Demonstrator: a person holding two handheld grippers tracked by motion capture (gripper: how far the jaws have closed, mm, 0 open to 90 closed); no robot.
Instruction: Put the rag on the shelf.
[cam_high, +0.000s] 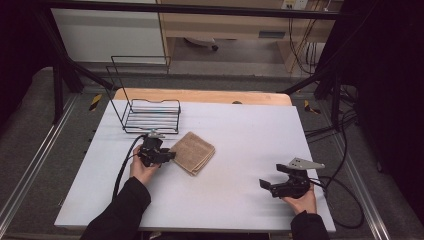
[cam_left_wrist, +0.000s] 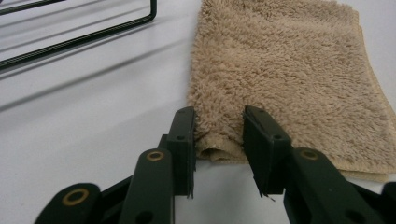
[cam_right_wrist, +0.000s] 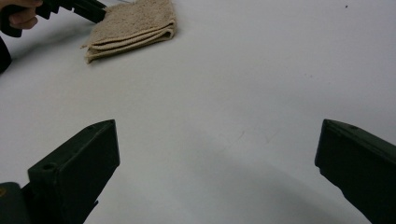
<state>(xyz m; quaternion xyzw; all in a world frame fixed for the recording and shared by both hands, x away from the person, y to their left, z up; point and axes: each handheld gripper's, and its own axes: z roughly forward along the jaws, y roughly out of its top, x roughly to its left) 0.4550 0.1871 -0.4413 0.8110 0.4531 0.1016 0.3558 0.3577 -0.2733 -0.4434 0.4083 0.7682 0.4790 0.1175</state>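
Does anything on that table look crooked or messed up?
Nothing is spilled or broken. The folded towel lies at an angle to the table edges, and its edge bunches slightly between the left claw jaws.

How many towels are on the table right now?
1. A folded tan towel lies near the table's middle, right of the wire rack, with the left gripper straddling its near edge. Nothing suggests another is hidden.
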